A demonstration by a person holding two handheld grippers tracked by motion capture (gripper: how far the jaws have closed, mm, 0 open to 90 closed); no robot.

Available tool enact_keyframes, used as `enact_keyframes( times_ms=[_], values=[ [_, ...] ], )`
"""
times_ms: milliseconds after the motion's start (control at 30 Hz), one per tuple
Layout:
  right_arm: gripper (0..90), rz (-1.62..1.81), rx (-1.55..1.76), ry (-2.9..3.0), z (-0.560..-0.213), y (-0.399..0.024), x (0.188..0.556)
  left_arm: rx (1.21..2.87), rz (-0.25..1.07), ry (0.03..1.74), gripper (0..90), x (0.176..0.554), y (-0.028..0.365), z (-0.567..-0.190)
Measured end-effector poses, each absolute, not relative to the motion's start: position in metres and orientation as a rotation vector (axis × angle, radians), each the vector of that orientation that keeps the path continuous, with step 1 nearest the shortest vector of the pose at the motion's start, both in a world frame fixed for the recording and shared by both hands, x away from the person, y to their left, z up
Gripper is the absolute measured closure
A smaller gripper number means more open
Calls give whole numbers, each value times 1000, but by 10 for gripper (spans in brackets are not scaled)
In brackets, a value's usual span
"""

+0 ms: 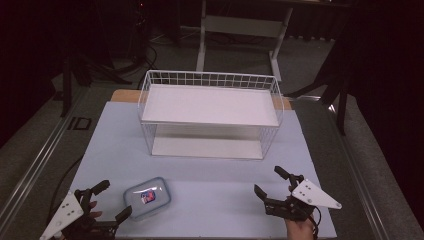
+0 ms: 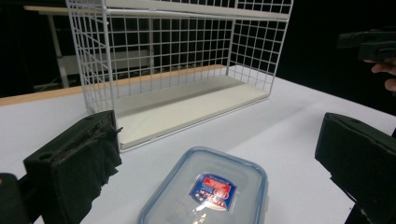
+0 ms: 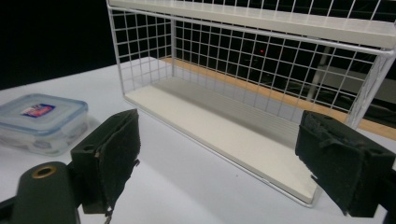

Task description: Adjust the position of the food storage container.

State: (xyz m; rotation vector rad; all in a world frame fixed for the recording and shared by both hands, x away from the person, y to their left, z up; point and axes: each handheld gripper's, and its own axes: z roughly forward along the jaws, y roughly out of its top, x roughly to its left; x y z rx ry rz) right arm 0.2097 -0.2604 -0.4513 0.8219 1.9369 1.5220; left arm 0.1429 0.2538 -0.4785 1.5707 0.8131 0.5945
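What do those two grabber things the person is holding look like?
Both are black, each with two chunky jaws faced in rough, dark padding. The left gripper and the right gripper each carry a pale grey three-cornered plate on top with small dark dots. A thin black cable trails from the right one.

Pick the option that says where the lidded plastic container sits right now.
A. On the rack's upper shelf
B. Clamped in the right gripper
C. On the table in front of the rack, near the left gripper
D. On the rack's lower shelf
C: the high view shows the plastic container resting on the table, in front of the wire rack and beside the open left gripper, whose fingers are apart from it.
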Motion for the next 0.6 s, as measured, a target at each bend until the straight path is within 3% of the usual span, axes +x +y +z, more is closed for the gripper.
enact_keyframes(
  times_ms=[600],
  values=[
    [139, 1544, 804, 1937, -450, -259, 206, 1568, 546, 813, 6, 138, 260, -463]
  ],
)
